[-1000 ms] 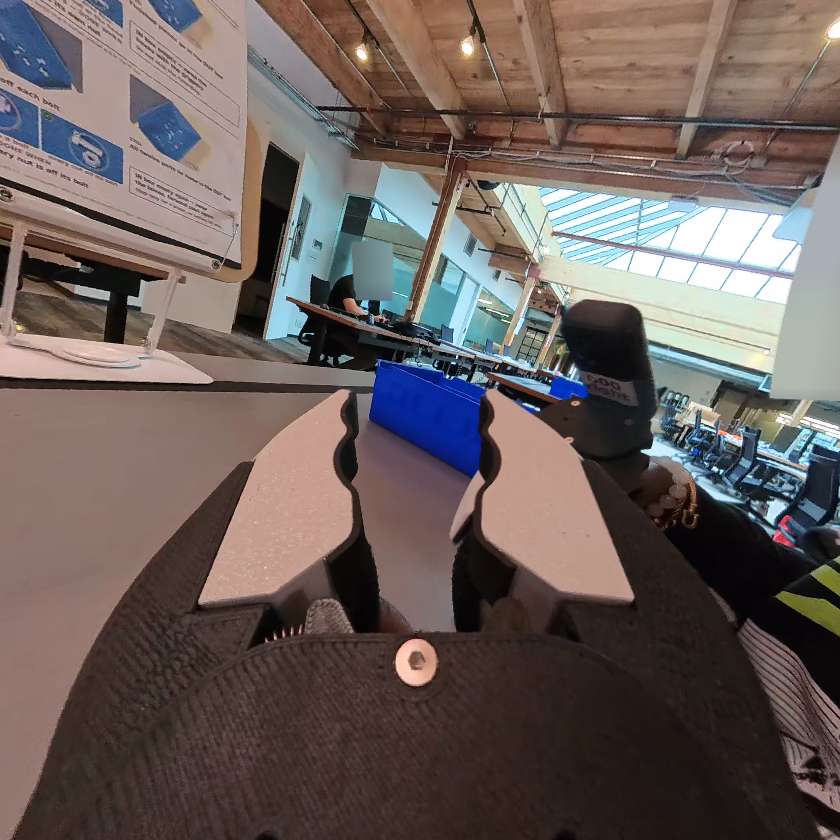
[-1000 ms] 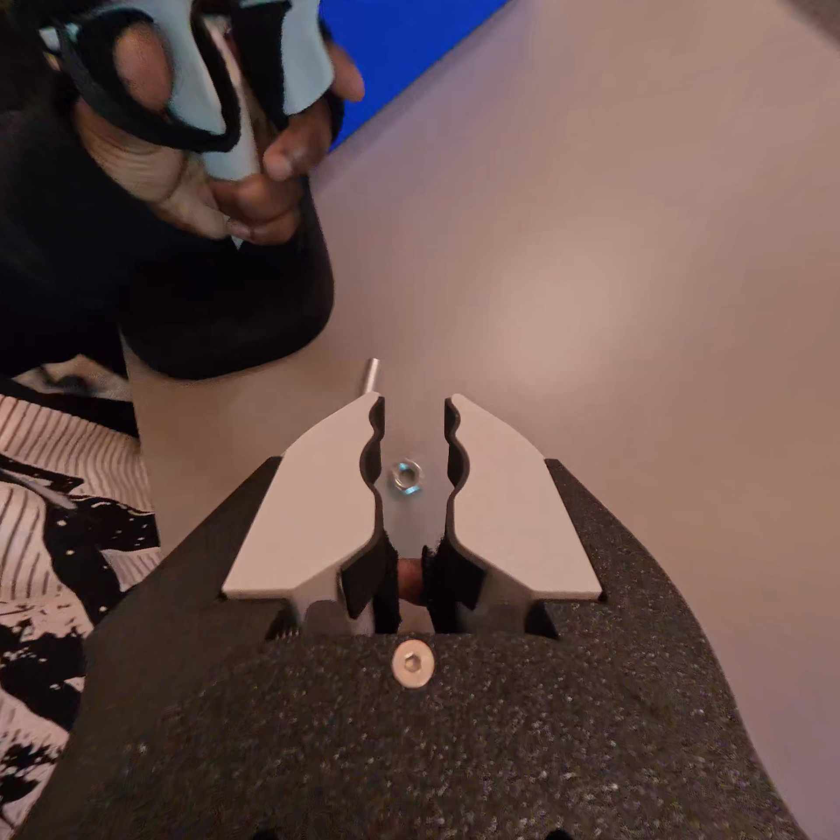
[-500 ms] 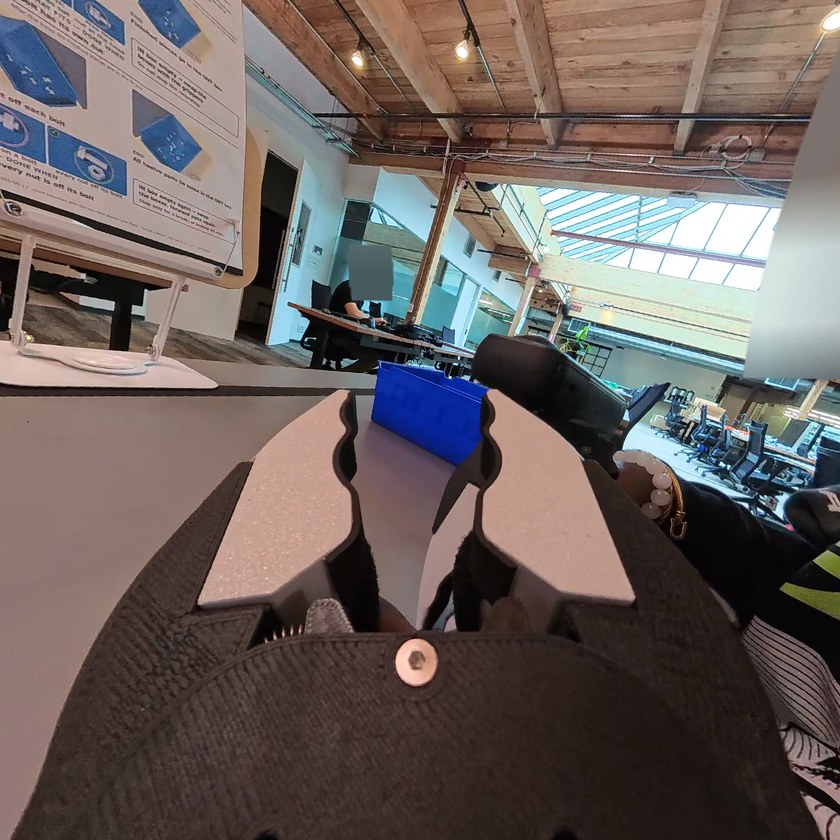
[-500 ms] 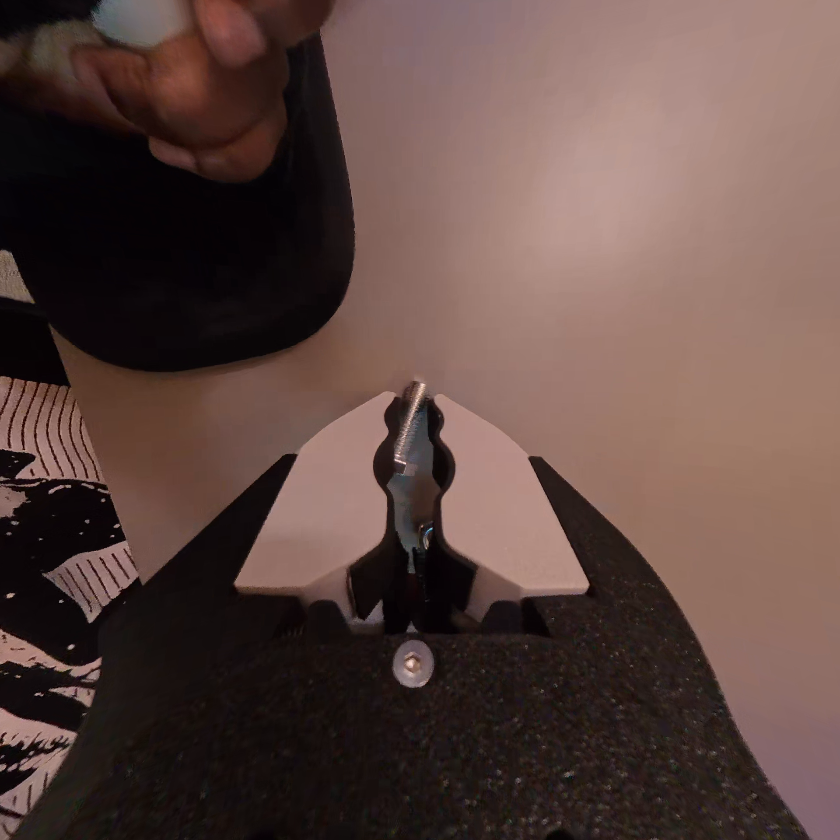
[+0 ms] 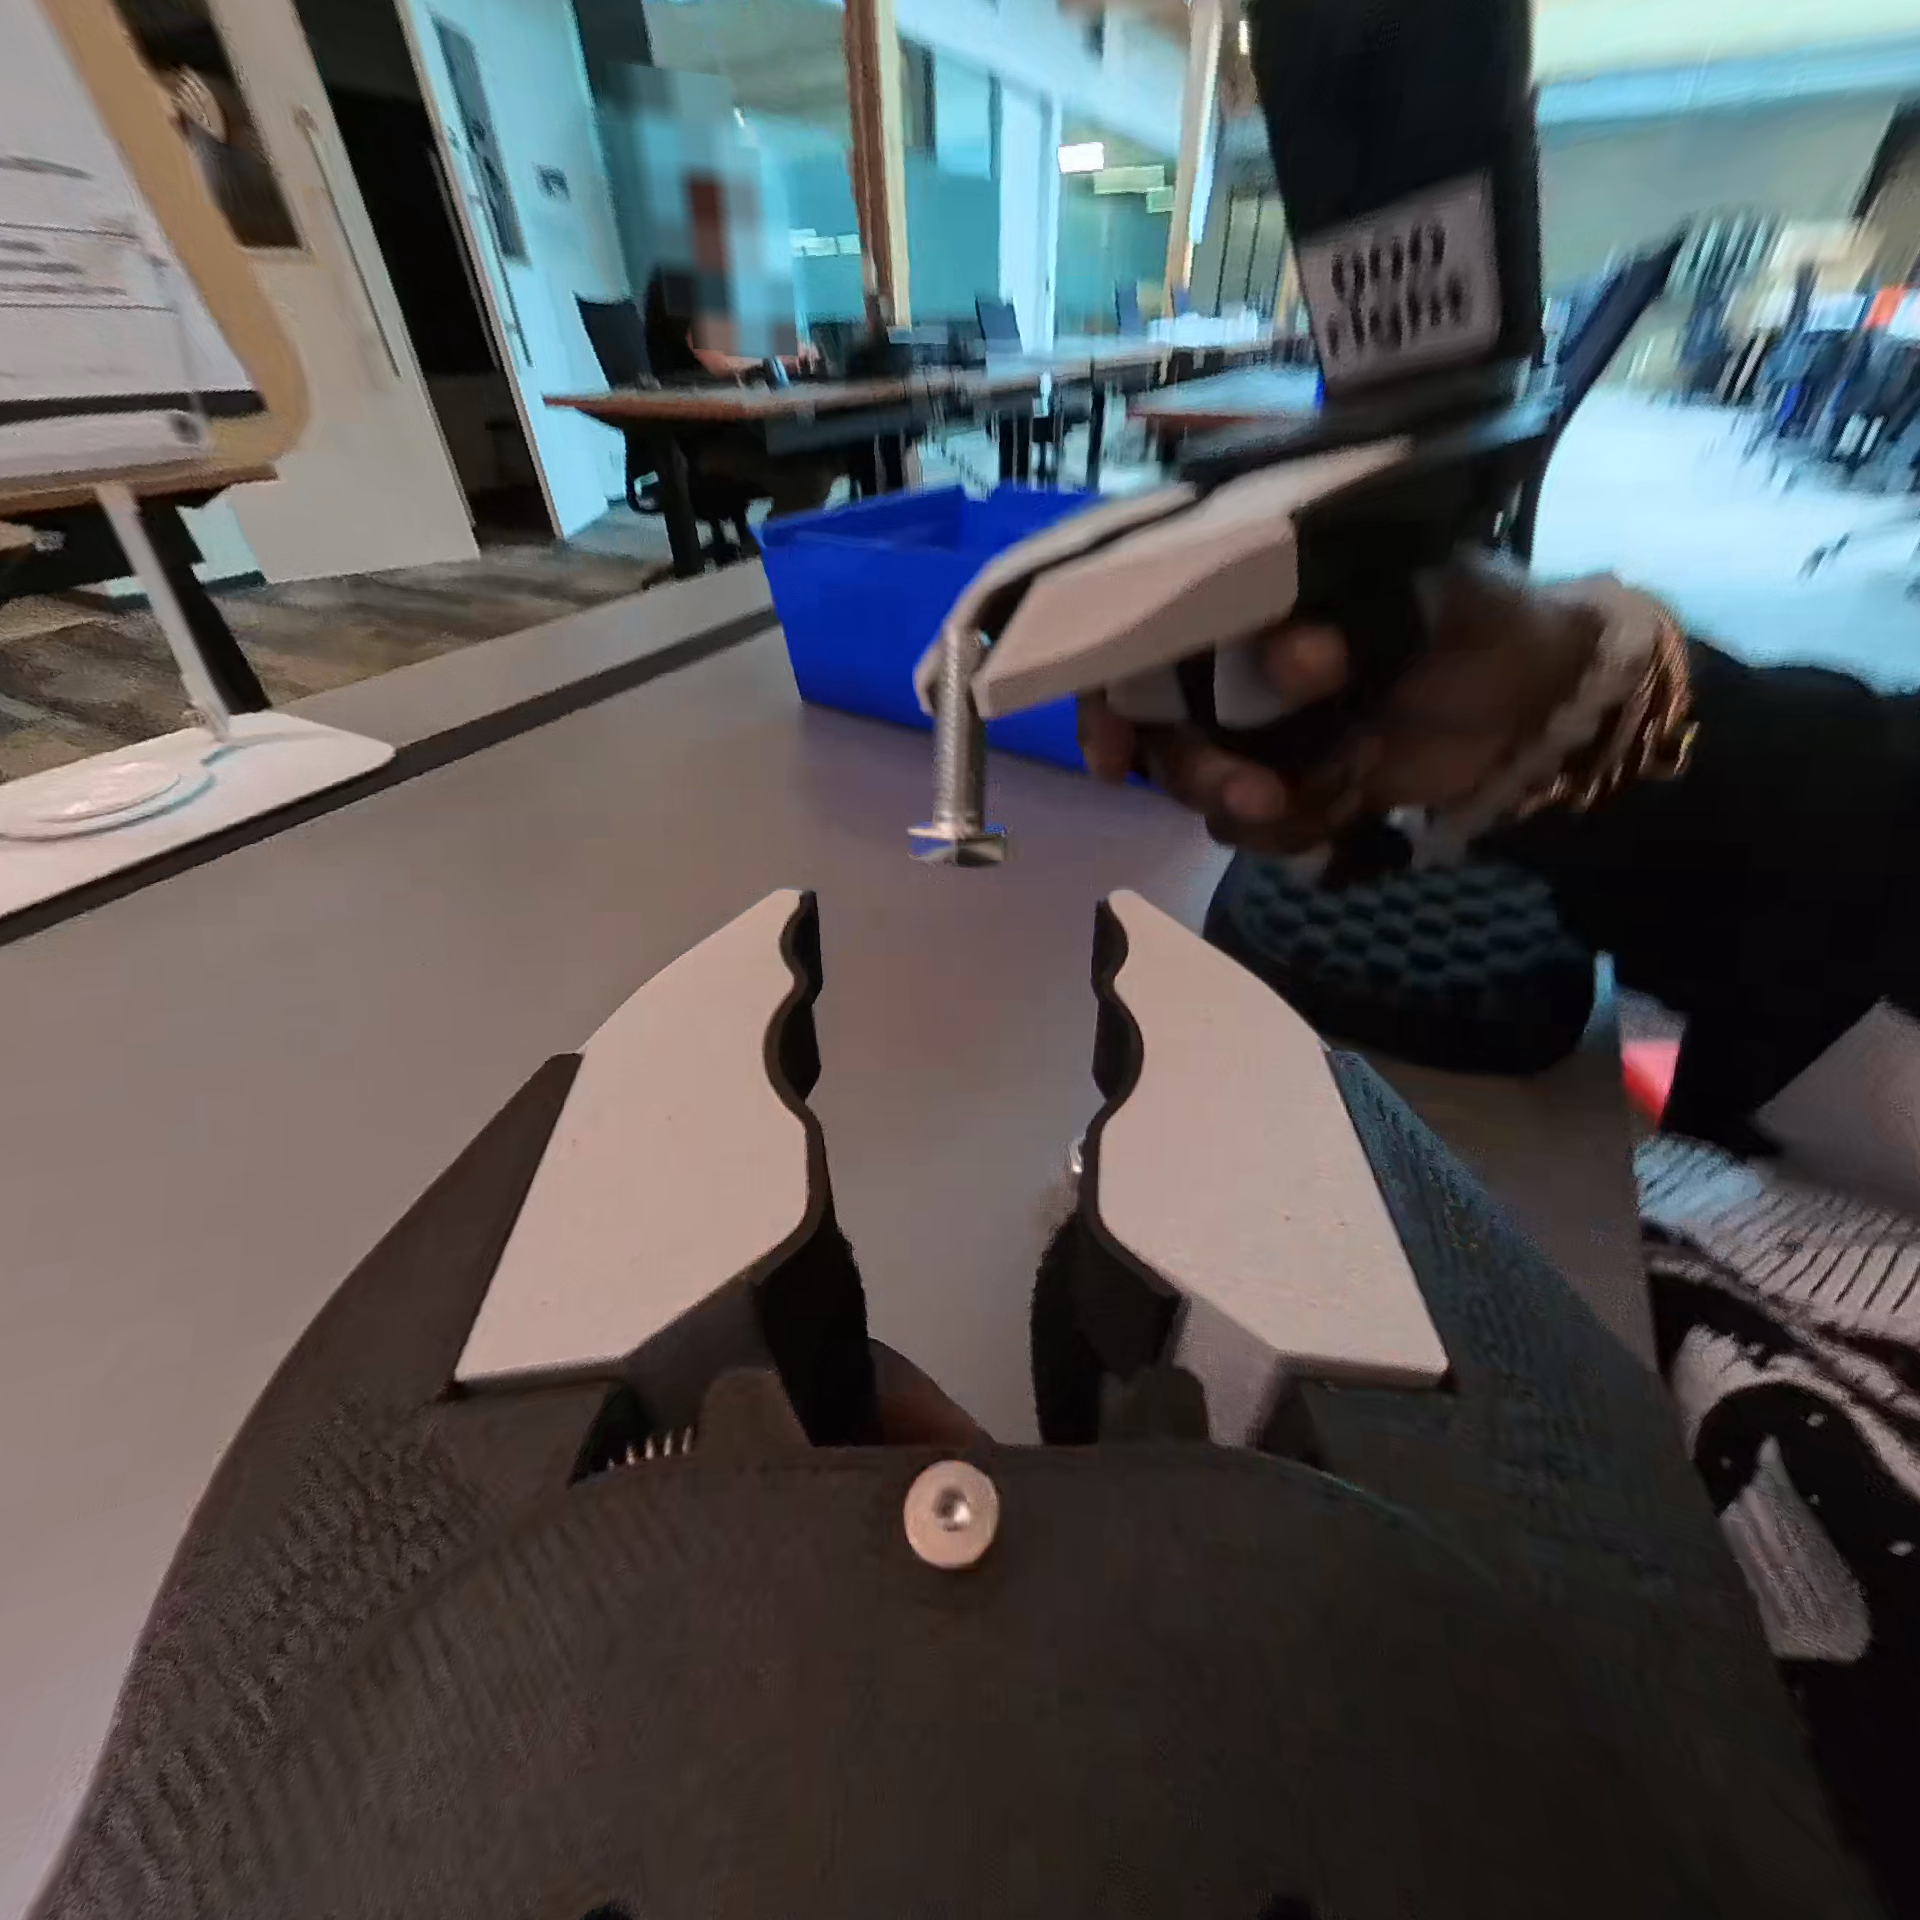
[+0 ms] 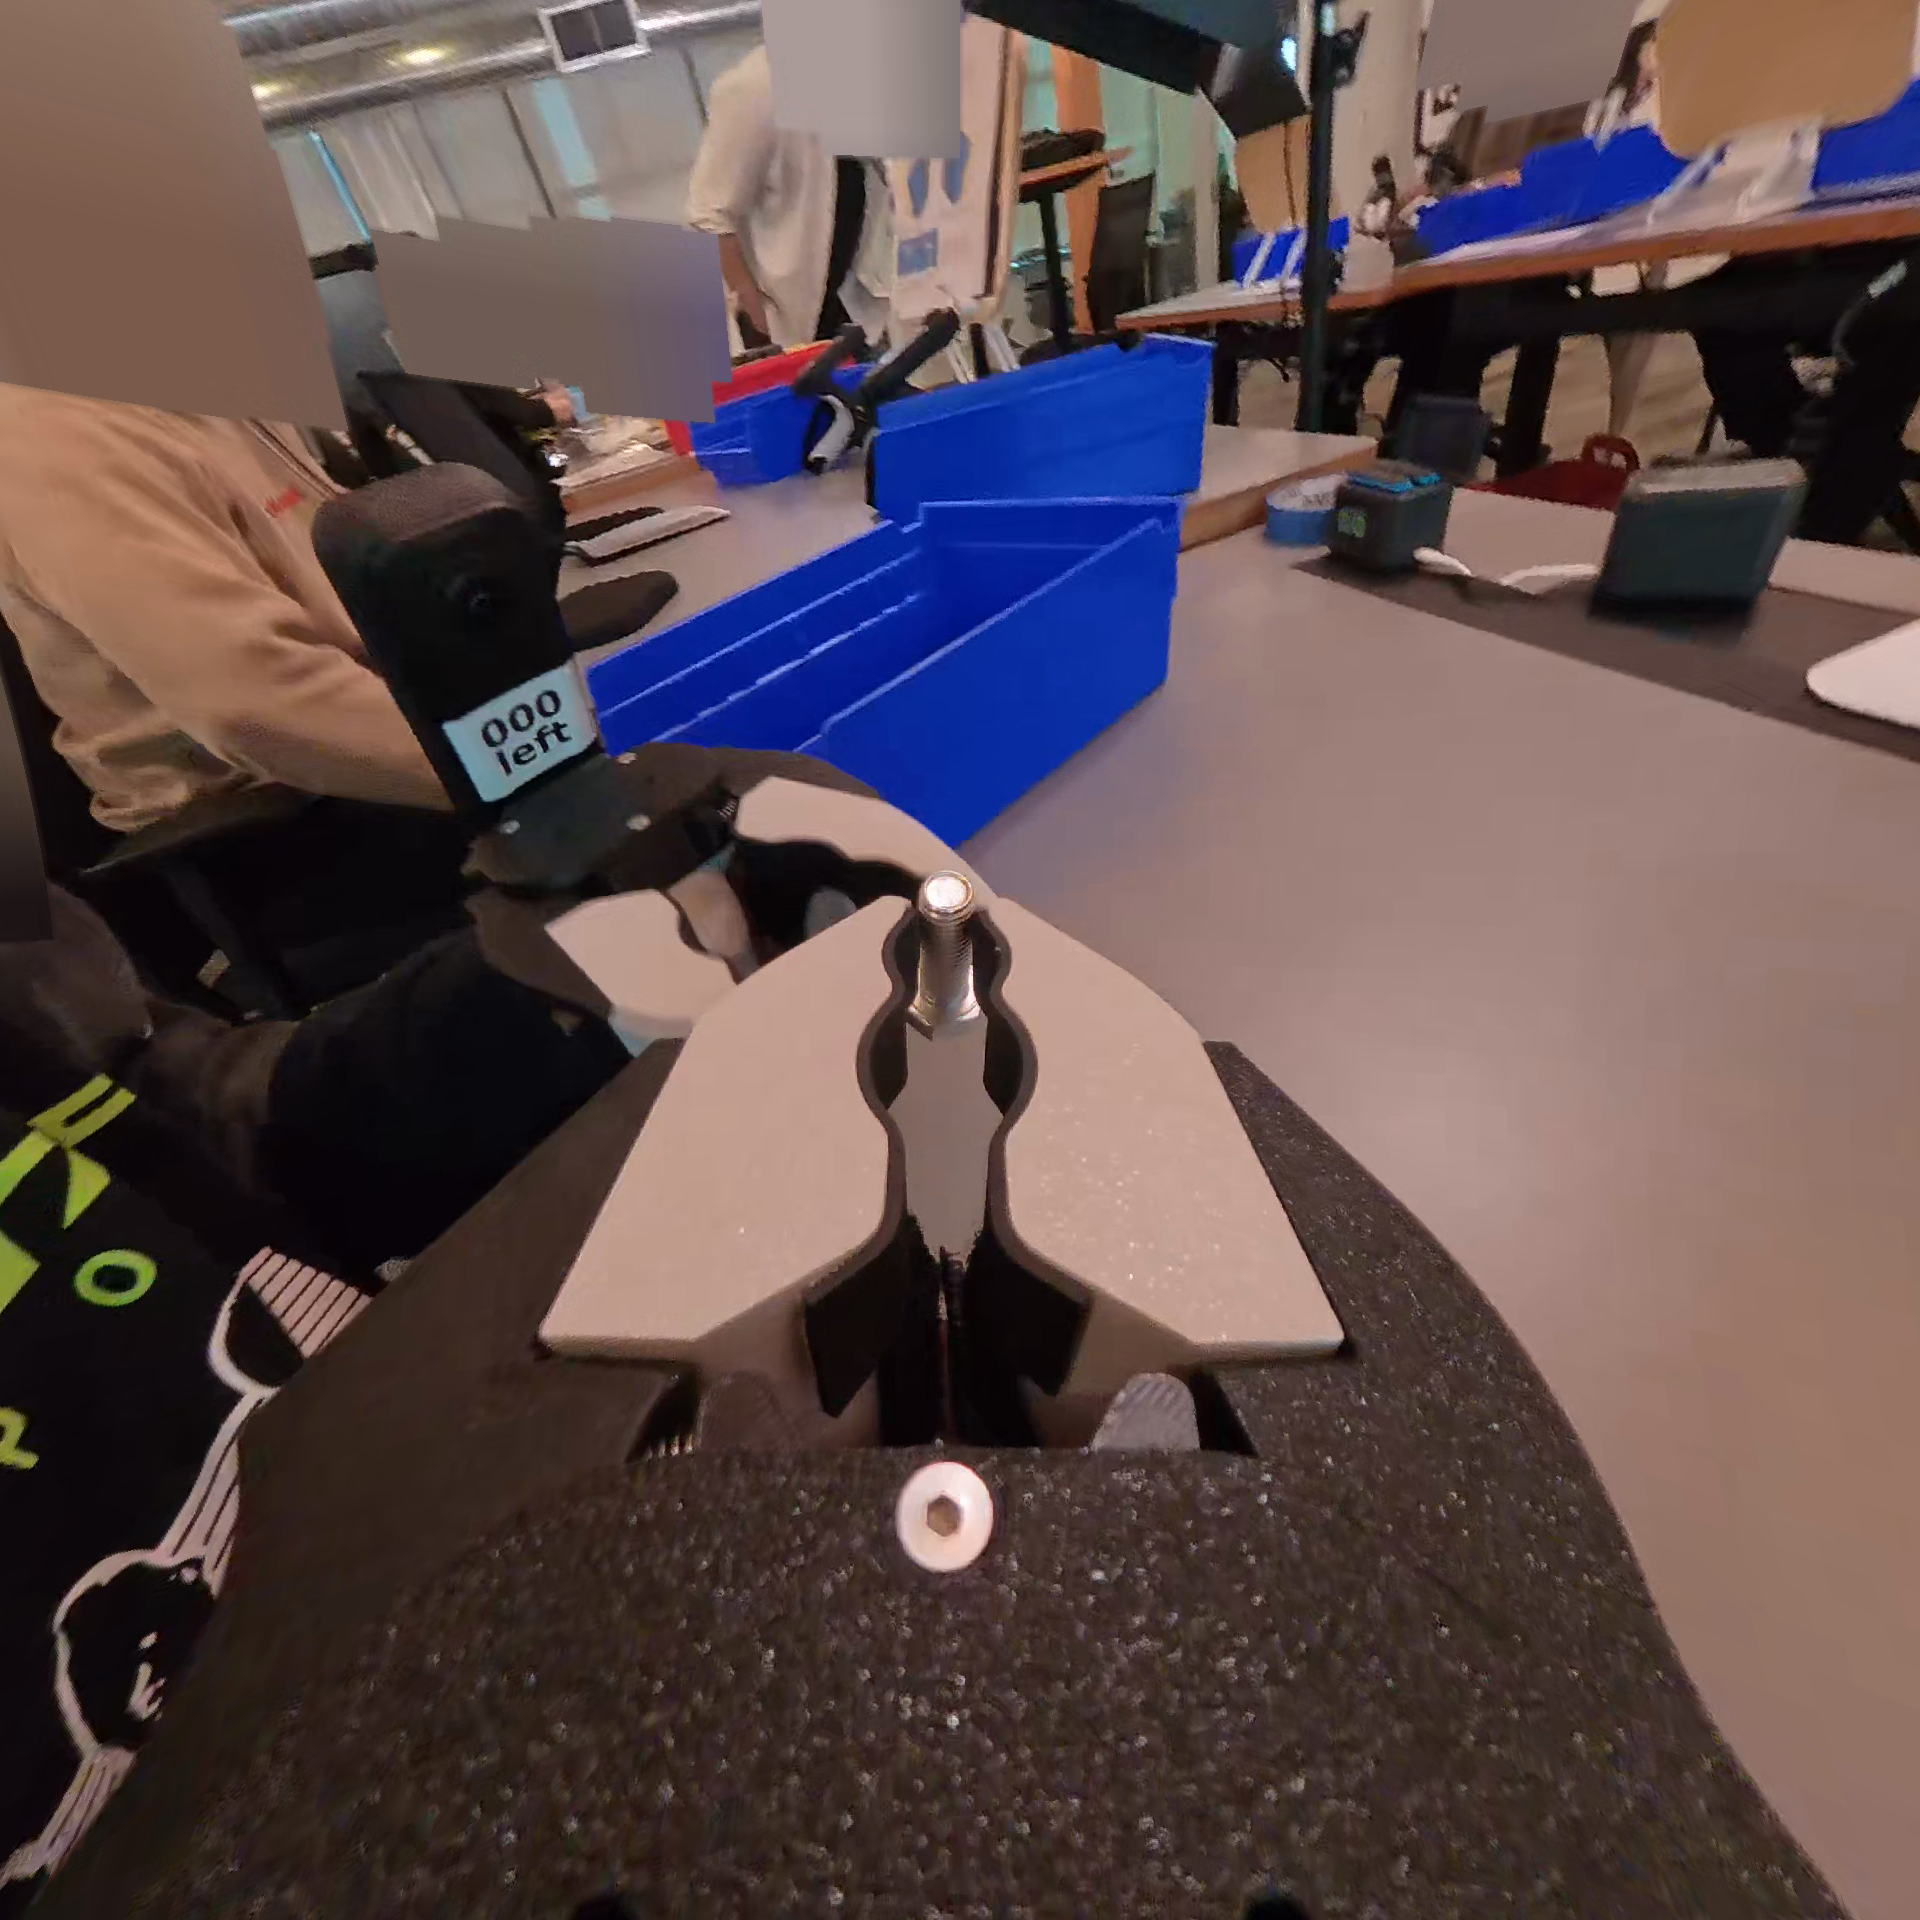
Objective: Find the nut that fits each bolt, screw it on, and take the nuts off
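Observation:
My right gripper [image 6: 945, 940] is shut on a silver hex-head bolt [image 6: 940, 961], pinched near its threaded end at the fingertips. In the left wrist view the right gripper [image 5: 971, 649] holds the bolt [image 5: 958, 748] upright above the grey table [image 5: 416, 987], with the head down. My left gripper [image 5: 956, 914] is open and empty, and its fingertips sit just below and in front of the bolt head. The left gripper also shows in the right wrist view [image 6: 727, 914], to the left of the bolt. A small silver piece [image 5: 1075, 1153] peeks out beside my left gripper's right finger.
A blue bin [image 5: 862, 603] stands on the table behind the bolt and also shows in the right wrist view [image 6: 987, 665]. A sign on a white stand [image 5: 156, 727] is at the far left. A black honeycomb-textured pad [image 5: 1403, 966] lies to the right. Small boxes [image 6: 1694, 540] sit far right. The tips of both grippers are at nearly the same place.
My right gripper closed on the bolt lying on the table, lifted it and turned it upright in front of my left gripper. My left gripper stayed open and tilted down towards the table.

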A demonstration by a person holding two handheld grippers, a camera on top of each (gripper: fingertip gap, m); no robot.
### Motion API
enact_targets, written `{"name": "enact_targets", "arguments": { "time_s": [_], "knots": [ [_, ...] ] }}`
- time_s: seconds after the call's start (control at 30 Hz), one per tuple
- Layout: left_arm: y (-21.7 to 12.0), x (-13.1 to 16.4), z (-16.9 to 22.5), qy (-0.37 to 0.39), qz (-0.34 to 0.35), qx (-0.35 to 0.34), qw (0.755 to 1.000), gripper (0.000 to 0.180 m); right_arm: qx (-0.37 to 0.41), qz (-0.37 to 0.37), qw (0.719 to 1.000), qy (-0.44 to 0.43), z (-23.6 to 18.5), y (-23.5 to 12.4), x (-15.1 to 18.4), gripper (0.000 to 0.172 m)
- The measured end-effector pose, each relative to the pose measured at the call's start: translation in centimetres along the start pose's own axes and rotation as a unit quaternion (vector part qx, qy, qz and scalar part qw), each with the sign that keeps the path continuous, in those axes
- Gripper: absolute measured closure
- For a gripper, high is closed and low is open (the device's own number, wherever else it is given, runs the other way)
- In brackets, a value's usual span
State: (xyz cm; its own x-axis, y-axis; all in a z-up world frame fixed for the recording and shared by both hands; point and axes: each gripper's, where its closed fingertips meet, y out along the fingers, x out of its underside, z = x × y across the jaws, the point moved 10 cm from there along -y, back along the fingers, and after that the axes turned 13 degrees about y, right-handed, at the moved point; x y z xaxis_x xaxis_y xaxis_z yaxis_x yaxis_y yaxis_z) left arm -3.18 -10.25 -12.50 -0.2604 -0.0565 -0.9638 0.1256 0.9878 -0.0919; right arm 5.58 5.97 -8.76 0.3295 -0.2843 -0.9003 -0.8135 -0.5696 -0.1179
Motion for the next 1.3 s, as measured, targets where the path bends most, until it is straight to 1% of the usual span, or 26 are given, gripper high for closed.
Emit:
{"name": "enact_targets", "arguments": {
  "time_s": [0.07, 0.1, 0.27, 0.4, 0.47, 0.57, 0.77, 1.0, 1.2, 1.3],
  "knots": [
    [0.8, -0.2, 0.8, 0.038, -0.027, 0.018, 0.999, 0.133, -0.02, -0.005, 1.0, -0.021, -0.6, -0.2, -0.1, 0.162],
    [1.0, -0.2, 1.1, 0.045, -0.028, 0.027, 0.998, 0.134, -0.027, -0.009, 0.999, -0.032, -0.9, -0.3, -0.2, 0.162],
    [1.2, -0.6, 1.4, 0.017, 0.01, 0.041, 0.999, 0.141, -0.047, -0.019, 0.996, -0.074, -1.9, -1.0, -0.2, 0.162],
    [1.2, -0.7, 1.5, 0.018, 0.023, 0.039, 0.999, 0.145, -0.034, -0.017, 0.996, -0.075, -1.8, -1.1, -0.1, 0.162],
    [1.3, -0.7, 1.6, 0.013, 0.018, 0.035, 0.999, 0.147, -0.031, -0.02, 0.997, -0.074, -1.7, -1.0, 0.1, 0.162],
    [1.4, -0.6, 1.5, 0.011, 0.012, 0.029, 0.999, 0.154, -0.031, -0.022, 0.996, -0.078, -1.8, -0.8, 0.2, 0.162],
    [1.4, -0.5, 1.3, -0.004, 0.01, 0.027, 1.0, 0.16, -0.024, -0.026, 0.996, -0.079, -1.7, -0.6, 0.3, 0.162],
    [1.5, -0.4, 1.4, 0.016, -0.005, 0.001, 1.0, 0.161, -0.005, -0.033, 0.996, -0.084, -1.8, -0.4, 0.5, 0.162],
    [1.5, -0.4, 1.4, 0.027, -0.016, 0.004, 1.0, 0.161, 0.0, -0.037, 0.996, -0.079, -1.9, -0.2, 0.6, 0.162],
    [1.2, -0.4, 1.2, 0.018, -0.009, 0.003, 1.0, 0.162, -0.007, -0.044, 0.997, -0.07, -1.7, -0.3, 0.4, 0.16]
  ]
}}
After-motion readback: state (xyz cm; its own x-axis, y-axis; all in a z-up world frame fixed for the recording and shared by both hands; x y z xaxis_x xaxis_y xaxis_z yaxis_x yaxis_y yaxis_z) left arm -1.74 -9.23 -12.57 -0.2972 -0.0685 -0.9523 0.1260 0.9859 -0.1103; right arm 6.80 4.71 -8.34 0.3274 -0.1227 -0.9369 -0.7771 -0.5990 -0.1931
